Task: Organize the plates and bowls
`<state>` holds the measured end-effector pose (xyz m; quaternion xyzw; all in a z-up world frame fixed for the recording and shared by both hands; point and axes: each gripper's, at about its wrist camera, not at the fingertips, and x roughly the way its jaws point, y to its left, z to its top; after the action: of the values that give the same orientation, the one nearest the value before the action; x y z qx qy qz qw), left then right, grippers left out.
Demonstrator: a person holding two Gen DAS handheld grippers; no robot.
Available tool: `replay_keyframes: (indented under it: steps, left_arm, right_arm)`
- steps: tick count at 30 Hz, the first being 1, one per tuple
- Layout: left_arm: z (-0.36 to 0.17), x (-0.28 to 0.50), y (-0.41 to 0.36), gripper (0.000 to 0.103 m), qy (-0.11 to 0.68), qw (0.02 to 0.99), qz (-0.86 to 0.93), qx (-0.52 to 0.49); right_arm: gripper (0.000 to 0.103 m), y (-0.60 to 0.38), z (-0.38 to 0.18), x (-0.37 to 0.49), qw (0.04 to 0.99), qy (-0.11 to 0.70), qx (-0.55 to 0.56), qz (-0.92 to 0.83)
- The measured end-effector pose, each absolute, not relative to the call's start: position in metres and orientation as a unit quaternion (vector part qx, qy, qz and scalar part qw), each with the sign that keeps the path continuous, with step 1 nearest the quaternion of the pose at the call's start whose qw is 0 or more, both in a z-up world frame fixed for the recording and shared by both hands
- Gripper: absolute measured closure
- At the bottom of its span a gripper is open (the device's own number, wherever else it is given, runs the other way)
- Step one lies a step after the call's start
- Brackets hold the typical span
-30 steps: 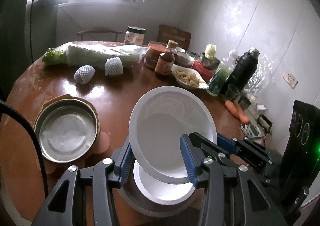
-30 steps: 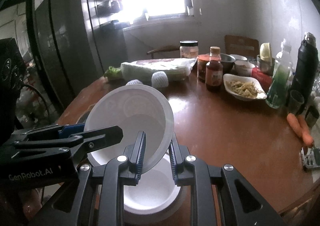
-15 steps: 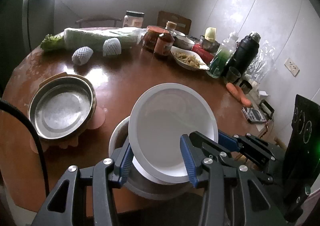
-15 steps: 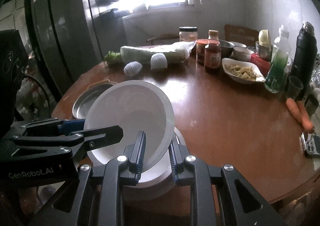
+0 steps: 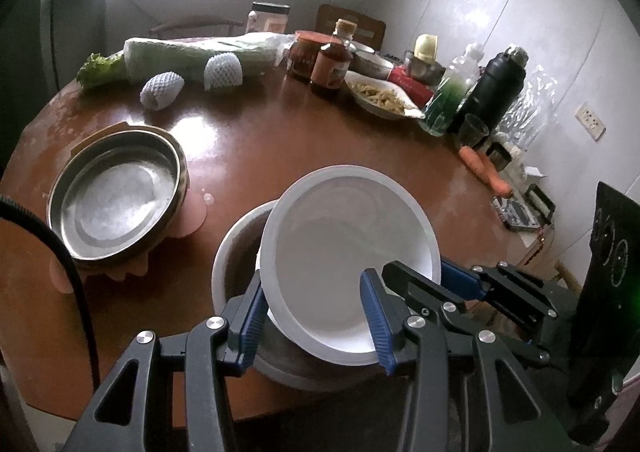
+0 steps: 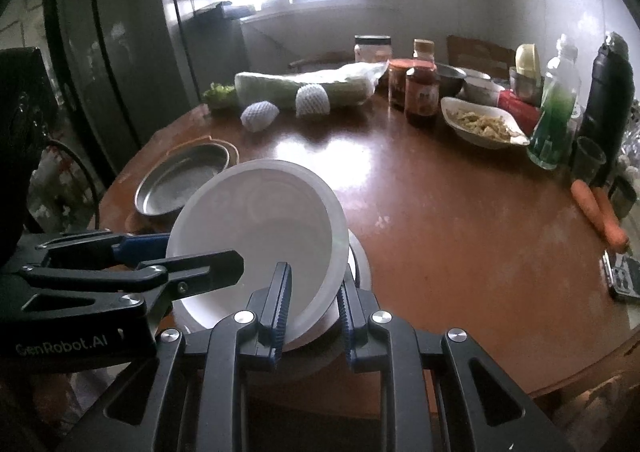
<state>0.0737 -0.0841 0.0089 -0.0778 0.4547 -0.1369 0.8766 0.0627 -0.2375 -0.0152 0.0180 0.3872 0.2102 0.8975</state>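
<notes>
Now white bowl (image 5: 348, 252) tilted, mouth toward cameras, rim clamped by left tongs (image 5: 316, 316) and right tongs (image 6: 312, 302).

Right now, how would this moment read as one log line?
phase: stacking | left hand-held gripper: shut on white bowl | right hand-held gripper: shut on white bowl | below: second bowl

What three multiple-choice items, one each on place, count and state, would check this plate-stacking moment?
1. Where is the metal pan?
A. left of the white bowl
B. behind the flask
C. on the floor

2. How many carrots lie near the table's right edge?
A. none
B. two
C. five

3. How is the white bowl held?
A. lying flat, untouched
B. upside down
C. tilted, gripped by both claws

Answers: 1 A, it sits left in the left-wrist view. 2 B, a pair lies side by side. 3 C, the left claw and right claw each pinch its rim.
</notes>
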Motion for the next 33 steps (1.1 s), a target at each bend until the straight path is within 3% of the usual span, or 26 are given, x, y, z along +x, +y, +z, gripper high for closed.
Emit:
replay_keyframes:
  steps: [33]
  left_arm:
    - [0.0077, 0.0718, -0.0776, 0.057, 0.452, 0.886, -0.095, -0.049]
  right_arm:
    - [0.073, -0.2398, -0.0177, 0.0664, 0.906, 0.382, 0.0, 0.181]
